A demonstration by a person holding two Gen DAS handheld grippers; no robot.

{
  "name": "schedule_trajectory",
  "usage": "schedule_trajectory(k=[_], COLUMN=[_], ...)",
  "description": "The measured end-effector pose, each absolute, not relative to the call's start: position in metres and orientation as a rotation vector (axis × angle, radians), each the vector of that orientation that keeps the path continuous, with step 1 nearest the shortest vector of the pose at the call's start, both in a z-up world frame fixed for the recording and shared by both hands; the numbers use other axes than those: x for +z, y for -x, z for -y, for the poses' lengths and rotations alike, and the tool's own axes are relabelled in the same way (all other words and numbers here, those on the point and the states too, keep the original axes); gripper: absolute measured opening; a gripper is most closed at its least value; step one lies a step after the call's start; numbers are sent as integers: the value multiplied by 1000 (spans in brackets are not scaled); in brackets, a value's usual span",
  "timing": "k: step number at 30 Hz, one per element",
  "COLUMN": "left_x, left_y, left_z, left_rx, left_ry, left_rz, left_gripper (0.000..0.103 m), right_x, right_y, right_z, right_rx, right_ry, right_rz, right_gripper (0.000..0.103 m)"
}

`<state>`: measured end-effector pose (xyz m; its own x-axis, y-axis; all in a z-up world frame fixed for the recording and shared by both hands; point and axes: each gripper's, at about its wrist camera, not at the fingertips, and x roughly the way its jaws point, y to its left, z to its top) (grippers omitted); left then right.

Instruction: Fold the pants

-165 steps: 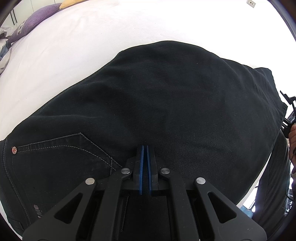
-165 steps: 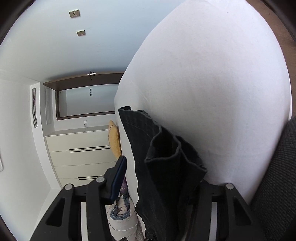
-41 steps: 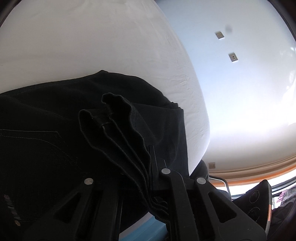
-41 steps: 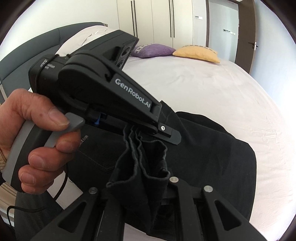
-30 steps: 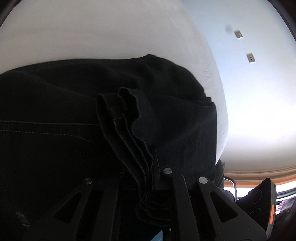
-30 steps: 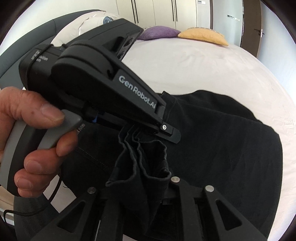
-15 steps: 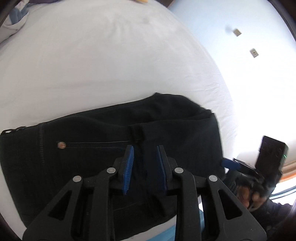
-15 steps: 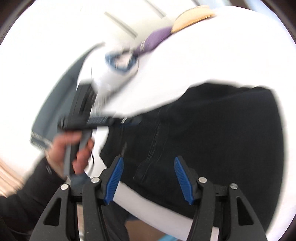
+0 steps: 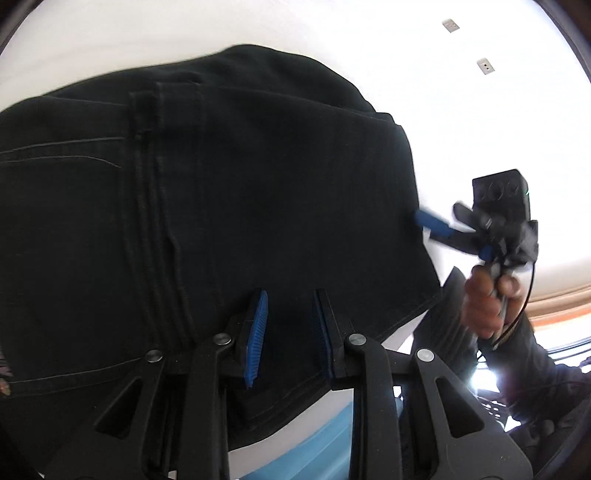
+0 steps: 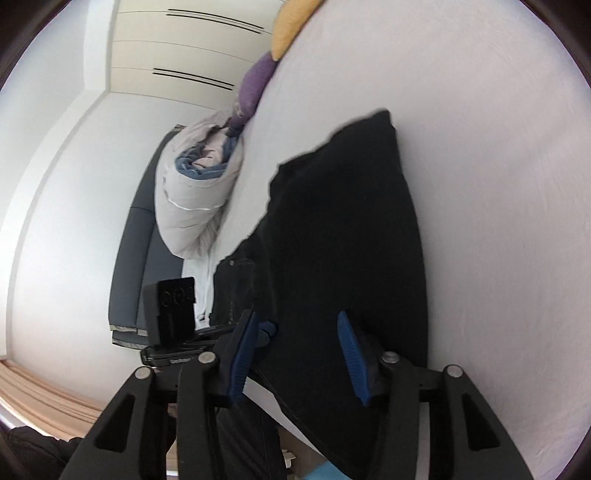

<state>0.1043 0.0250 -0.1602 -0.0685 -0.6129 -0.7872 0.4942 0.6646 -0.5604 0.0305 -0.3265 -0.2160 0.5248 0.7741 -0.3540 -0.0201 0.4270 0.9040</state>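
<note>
Black pants (image 9: 258, 192) lie folded on the white bed (image 10: 498, 184). Left gripper (image 9: 290, 339): fingers parted, nothing between them, over the fabric. Right gripper (image 10: 295, 354): fingers likewise spread and unloaded, at the pants' edge. Only the right wrist view shows the rolled duvet (image 10: 195, 192), purple pillow (image 10: 255, 81) and yellow pillow (image 10: 288, 26); only the left view shows the holding hand (image 9: 487, 295).

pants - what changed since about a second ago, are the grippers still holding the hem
No. Both have let go: the left gripper and right gripper now stand open, with no cloth between the pads. The bunched hem they carried a second ago now lies flat on the folded black pants. The pants still lie on the white bed, pillows unmoved.
</note>
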Motion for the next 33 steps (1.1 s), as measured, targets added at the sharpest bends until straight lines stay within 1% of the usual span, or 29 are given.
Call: schedule_trajectory(k=[2,5,6,8,9,12,14,16,18,19,20,21,22,23,25,27,28,29,32,33], left_x=[-153,-160,-165,-166,-176,-183,-190,-189,-186,-189,-189,-191,-190,-188,-186,-186,-184,-184,-185,-186], left_y=[-110,-129,-129,-128,-128,-125,-123,-126,-128,-130,-129,-126,-125,-126,-124,-121,-121,-120,-117,-116], left_z=[-31,-44,-29,-32,-36,-39,-47,-61,-71,-67,-68,-62,-63,-61,-61,-61,-63,-63,-66,-67], left_rx=[-901,-885,-881,-883,-885,-893,-899,-901,-901,-896,-892,-889,-890,-886,-881,-881,-880,-880,-877,-874], left_ry=[120,112,113,118,124,157,180,187,183,185,179,176,177,178,179,179,184,193,209,209], left_rz=[-1371,-1371,-1369,-1369,-1370,-1374,-1376,-1373,-1366,-1364,-1361,-1358,-1357,-1355,-1350,-1343,-1340,-1339,-1331,-1326], left_gripper=[24,24,24,24,24,24,24,24,24,24,24,24,24,24,24,24,24,24,24,24], right_x=[-222,-237,-239,-244,-244,-238,-245,-236,-227,-226,-230,-237,-245,-248,-248,-244,-242,-239,-230,-224], right_y=[-53,-91,-103,-118,-123,-133,-125,-113,-94,-83,-67,-57,-44,-30,-8,11,20,29,54,60], right_z=[326,325,327,338,344,358,365,359,348,341,337,326,317,313,309,306,302,297,272,269], right_rx=[665,636,645,665,668,586,573,610,724,771,793,797,794,793,807,812,818,824,864,879], right_ry=[-1047,-1028,-1055,-1124,-1153,-1225,-1284,-1212,-1200,-1202,-1186,-1162,-1142,-1125,-1149,-1163,-1155,-1127,-968,-942], right_rz=[-901,-980,-984,-955,-933,-825,-832,-839,-826,-827,-856,-910,-944,-934,-931,-950,-964,-988,-1141,-1142], right_gripper=[58,58,58,57,57,58,59,59,61,63,69,70,66,57,57,61,66,67,71,71])
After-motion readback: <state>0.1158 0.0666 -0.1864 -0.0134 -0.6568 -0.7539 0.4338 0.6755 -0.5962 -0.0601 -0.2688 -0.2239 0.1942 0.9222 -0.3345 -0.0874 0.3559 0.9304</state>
